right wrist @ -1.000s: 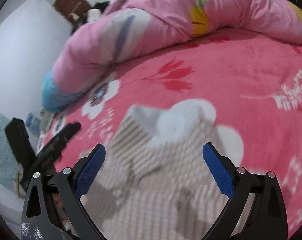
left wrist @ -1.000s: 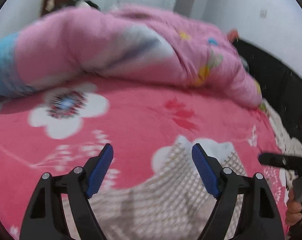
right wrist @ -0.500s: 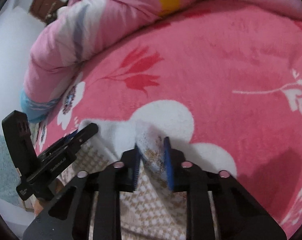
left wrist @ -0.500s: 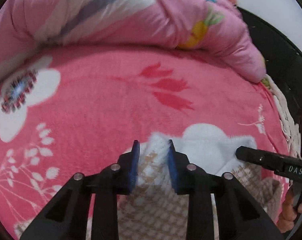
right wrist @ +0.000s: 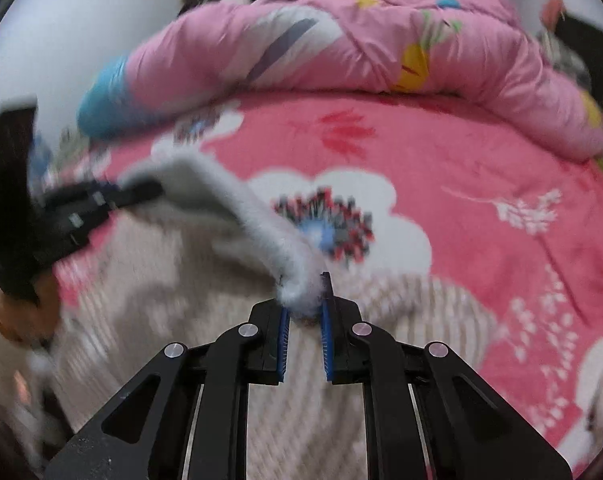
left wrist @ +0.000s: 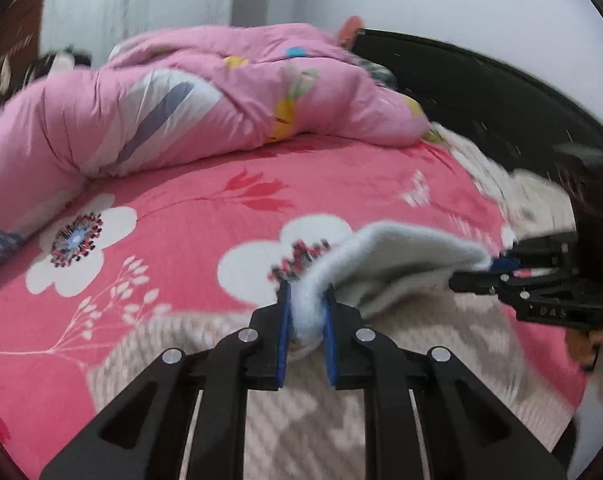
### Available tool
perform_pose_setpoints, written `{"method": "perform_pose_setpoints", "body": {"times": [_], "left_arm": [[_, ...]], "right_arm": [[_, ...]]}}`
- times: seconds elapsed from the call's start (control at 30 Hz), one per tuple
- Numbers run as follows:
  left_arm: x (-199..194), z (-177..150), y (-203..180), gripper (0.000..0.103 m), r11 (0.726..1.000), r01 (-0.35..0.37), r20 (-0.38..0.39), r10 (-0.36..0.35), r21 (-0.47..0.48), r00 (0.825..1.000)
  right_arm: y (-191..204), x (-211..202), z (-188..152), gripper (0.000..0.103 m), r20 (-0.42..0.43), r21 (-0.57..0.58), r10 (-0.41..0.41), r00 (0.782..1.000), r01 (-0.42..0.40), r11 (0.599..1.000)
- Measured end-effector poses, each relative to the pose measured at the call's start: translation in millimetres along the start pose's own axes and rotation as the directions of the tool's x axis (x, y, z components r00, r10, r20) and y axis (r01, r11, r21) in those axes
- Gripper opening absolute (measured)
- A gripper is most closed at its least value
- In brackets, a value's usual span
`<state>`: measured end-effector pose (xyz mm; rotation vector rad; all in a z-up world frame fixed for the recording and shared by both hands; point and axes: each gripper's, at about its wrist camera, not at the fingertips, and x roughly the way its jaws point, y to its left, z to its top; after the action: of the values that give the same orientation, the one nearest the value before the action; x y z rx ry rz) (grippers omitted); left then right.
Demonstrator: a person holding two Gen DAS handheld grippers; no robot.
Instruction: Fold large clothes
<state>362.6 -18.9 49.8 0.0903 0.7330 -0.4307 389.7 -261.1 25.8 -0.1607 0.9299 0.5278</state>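
Observation:
A beige checked knit garment with a white fleecy inside lies on the pink flowered bed sheet. Its far edge is lifted off the sheet and stretched between both grippers. My left gripper is still closing, its blue pads pressing on one end of that fleecy edge. My right gripper, at the right of the left wrist view, pinches the other end. In the right wrist view, the right gripper is shut on the edge, the garment spreads below, and the left gripper holds the far end.
A bunched pink quilt lies across the far side of the bed, with a black headboard to its right. A person's hand grips the left tool's handle. The bare flowered sheet stretches beyond the garment.
Both grippers went from wide open to shut on the garment's far edge. They have since lifted it off the sheet and pulled back, so more of the bed and quilt shows.

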Motion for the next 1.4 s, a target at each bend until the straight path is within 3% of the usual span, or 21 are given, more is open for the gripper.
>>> {"method": "perform_pose_setpoints", "body": {"times": [0.07,0.13,0.2,0.33,0.4,0.43,0.5,0.63,0.77,0.87,0.97,1.03,1.1,1.13,1.17,1.2,1.33,1.4], "left_arm": [[-4,-24,-12,0.014,0.999,-0.003,-0.001,0.003,0.049,1.000],[-1,-47,-17,0.014,0.999,0.003,-0.032,-0.001,0.049,0.999],[5,-63,-12,0.014,1.000,0.008,-0.051,-0.007,0.025,0.999],[7,-76,-3,0.014,0.999,0.039,-0.052,-0.040,-0.022,0.998],[7,-75,-2,0.015,0.999,0.043,-0.051,-0.044,-0.032,0.998],[5,-76,-2,0.016,0.998,0.042,-0.051,-0.044,-0.036,0.998],[-3,-78,1,0.016,0.997,0.049,-0.048,-0.051,-0.053,0.998],[-31,-92,14,0.017,0.995,0.058,-0.046,-0.062,-0.085,0.997],[-50,-85,29,0.017,0.990,0.068,-0.007,-0.069,-0.123,0.998],[-33,-57,29,0.017,0.987,0.082,0.013,-0.081,-0.141,0.997],[8,-37,25,0.017,0.974,0.121,-0.034,-0.130,-0.194,0.991],[43,-38,23,0.017,0.975,0.079,-0.100,-0.101,-0.206,0.990],[62,-50,26,0.017,0.978,0.021,-0.165,-0.056,-0.207,0.985],[61,-56,28,0.017,0.977,0.029,-0.151,-0.062,-0.211,0.987],[55,-61,29,0.017,0.978,0.044,-0.123,-0.070,-0.203,0.990],[52,-64,30,0.017,0.980,0.045,-0.118,-0.069,-0.193,0.991],[45,-69,32,0.017,0.982,0.047,-0.111,-0.069,-0.185,0.991],[42,-71,33,0.017,0.981,0.048,-0.106,-0.069,-0.188,0.992]], "right_arm": [[9,1,-26,0.017,-0.053,-0.050,-0.047,0.997,0.044,0.998],[11,-11,-40,0.028,-0.057,-0.072,-0.069,0.996,0.065,0.995],[12,-33,-42,0.041,-0.012,-0.076,-0.045,0.999,0.044,0.996],[17,-69,-1,0.046,0.137,-0.049,0.070,0.988,-0.064,0.997],[21,-59,22,0.046,0.158,-0.020,0.132,0.979,-0.130,0.991],[23,-41,35,0.046,0.144,0.001,0.174,0.974,-0.176,0.984],[29,-6,44,0.046,0.085,0.018,0.191,0.978,-0.193,0.981],[35,75,12,0.045,-0.127,0.036,0.177,0.976,-0.174,0.984],[39,68,-16,0.046,-0.063,-0.024,0.144,0.988,-0.146,0.989],[40,64,-21,0.046,-0.067,-0.025,0.133,0.989,-0.135,0.991],[37,56,-28,0.046,-0.083,-0.010,0.150,0.985,-0.152,0.988],[26,44,-32,0.045,-0.097,0.021,0.180,0.979,-0.179,0.984],[0,23,-34,0.047,-0.058,0.098,0.220,0.974,-0.214,0.972],[-14,15,-32,0.050,-0.029,0.136,0.222,0.975,-0.216,0.967],[-33,7,-29,0.060,0.008,0.190,0.207,0.978,-0.205,0.960],[-45,6,-27,0.061,0.023,0.221,0.200,0.980,-0.200,0.955],[-92,37,-17,0.059,-0.002,0.415,0.246,0.969,-0.223,0.882],[-94,56,-17,0.025,-0.046,0.447,0.272,0.961,-0.224,0.866]]}}
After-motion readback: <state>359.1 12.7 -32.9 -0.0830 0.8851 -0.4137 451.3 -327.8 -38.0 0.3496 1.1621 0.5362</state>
